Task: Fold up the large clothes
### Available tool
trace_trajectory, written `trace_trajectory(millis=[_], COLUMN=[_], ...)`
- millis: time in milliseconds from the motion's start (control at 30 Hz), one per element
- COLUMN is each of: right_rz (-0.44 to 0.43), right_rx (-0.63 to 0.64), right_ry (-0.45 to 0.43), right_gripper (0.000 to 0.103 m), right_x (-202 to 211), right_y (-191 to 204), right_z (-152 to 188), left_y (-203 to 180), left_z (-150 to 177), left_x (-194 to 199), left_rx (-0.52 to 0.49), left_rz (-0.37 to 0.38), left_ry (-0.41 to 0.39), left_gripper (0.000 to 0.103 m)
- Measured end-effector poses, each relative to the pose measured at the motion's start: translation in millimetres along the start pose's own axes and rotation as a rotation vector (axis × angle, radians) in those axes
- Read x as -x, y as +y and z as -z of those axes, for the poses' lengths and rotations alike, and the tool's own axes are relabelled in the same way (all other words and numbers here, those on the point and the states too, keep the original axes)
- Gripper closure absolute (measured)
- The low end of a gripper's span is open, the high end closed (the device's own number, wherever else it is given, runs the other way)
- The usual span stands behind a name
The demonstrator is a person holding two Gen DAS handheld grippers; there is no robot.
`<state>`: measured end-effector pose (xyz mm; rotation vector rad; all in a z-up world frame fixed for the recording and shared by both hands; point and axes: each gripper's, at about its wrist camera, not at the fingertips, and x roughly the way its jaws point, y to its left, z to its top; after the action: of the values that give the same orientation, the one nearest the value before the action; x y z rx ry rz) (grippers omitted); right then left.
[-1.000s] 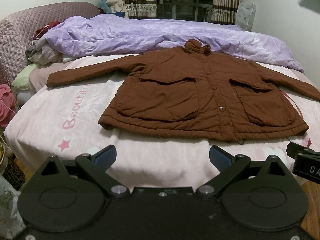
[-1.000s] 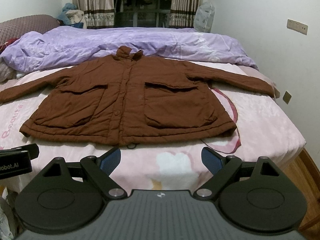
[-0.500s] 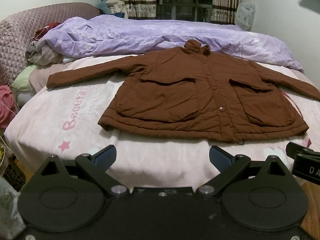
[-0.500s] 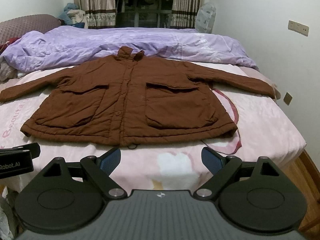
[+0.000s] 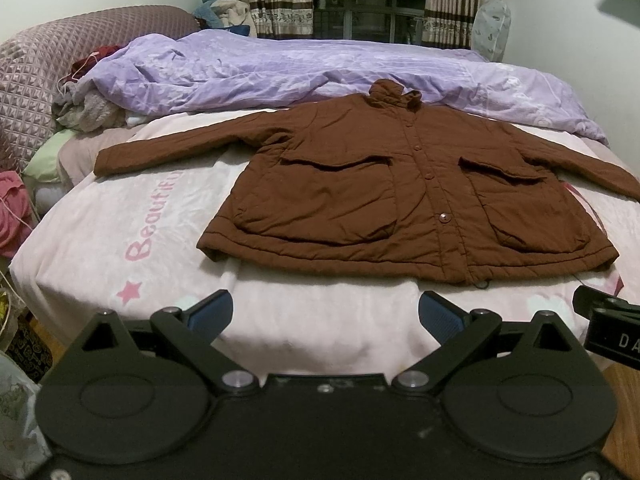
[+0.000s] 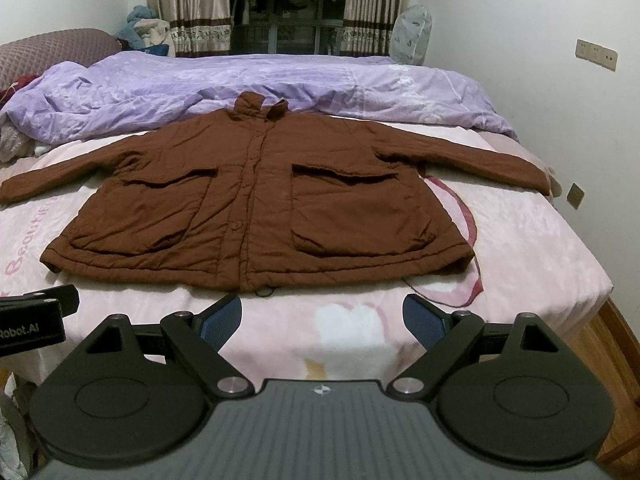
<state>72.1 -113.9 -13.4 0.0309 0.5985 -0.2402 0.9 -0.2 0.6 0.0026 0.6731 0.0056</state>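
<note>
Nothing has shifted since the earlier frames: left gripper (image 5: 326,314), jaws spread and empty, and right gripper (image 6: 322,316), likewise, hover short of the brown jacket (image 5: 408,196), laid flat with sleeves outstretched on the bed (image 5: 120,216), likely ready for folding.

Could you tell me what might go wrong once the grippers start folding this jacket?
The brown jacket looks thick and quilted, so folds may spring open. Its collar touches the purple duvet, which a lift could snag. Both the left gripper and right gripper are open, short of the hem.
</note>
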Motion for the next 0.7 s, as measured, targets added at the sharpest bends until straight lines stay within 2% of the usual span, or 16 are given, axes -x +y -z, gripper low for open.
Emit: trace_trajectory(millis=[700], right_rz=[-0.004], right_rx=[-0.002], right_ry=[-0.007], right_gripper=[0.000], right_x=[-1.6], right_y=[-2.2], right_z=[-3.0], left_y=[0.0], left_z=[0.3], left_x=[-4.4], left_rx=[-0.012], left_rz=[0.004], left_ry=[-0.004], left_gripper=[0.001])
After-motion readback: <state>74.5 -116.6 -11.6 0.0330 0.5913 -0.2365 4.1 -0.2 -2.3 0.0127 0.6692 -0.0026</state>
